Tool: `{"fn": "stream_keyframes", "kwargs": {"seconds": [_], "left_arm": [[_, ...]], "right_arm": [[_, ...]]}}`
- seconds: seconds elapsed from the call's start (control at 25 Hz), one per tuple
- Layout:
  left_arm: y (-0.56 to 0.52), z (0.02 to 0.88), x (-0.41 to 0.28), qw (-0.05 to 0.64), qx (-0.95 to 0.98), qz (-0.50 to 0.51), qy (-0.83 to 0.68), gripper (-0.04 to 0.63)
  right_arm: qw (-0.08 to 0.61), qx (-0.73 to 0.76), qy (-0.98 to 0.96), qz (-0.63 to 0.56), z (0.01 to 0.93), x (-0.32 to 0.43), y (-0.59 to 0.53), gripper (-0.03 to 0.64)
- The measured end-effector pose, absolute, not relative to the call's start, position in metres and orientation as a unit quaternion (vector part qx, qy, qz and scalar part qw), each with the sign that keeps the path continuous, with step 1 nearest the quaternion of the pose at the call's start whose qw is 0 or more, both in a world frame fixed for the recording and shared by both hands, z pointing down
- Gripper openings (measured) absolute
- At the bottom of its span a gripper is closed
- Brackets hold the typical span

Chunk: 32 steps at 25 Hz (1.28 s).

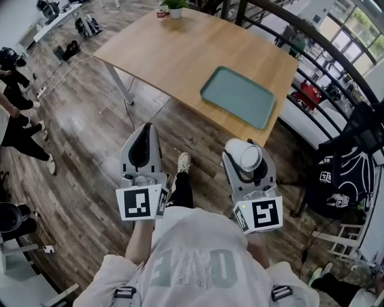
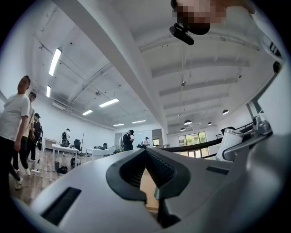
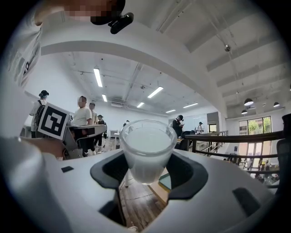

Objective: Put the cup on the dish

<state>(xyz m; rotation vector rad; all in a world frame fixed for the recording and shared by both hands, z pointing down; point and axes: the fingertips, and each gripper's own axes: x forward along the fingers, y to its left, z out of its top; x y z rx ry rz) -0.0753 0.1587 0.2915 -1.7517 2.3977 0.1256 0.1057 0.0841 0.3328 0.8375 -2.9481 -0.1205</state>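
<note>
A frosted white cup (image 1: 246,154) is held upright in my right gripper (image 1: 245,158), whose jaws are shut on its sides. In the right gripper view the cup (image 3: 147,152) fills the middle between the dark pads (image 3: 111,170). The dish, a flat teal tray (image 1: 239,96), lies on the near right part of the wooden table (image 1: 174,54), ahead of both grippers. My left gripper (image 1: 143,144) hovers over the floor short of the table, shut with nothing in it; in its own view the left gripper (image 2: 145,166) shows only a thin slit.
A potted plant (image 1: 174,7) and a small red can (image 1: 161,13) stand at the table's far edge. A dark railing (image 1: 327,51) runs along the right, with a black bag (image 1: 345,174) below it. People (image 1: 15,129) stand at the left.
</note>
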Motion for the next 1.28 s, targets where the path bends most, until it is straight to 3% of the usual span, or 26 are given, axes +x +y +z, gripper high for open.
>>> {"fn": "stream_keyframes", "kwargs": {"seconds": [0.88, 1.28], "left_arm": [[-0.095, 0.264, -0.257, 0.075, -0.656, 0.048, 0.749, 0.009], [-0.160, 0.281, -0.270, 0.041, -0.666, 0.045, 0.744, 0.009]], "right_arm": [[0.035, 0.314, -0.947, -0.050, 0.286, -0.101, -0.138, 0.262], [0.065, 0.310, -0.948, -0.030, 0.298, -0.126, -0.194, 0.262]]}}
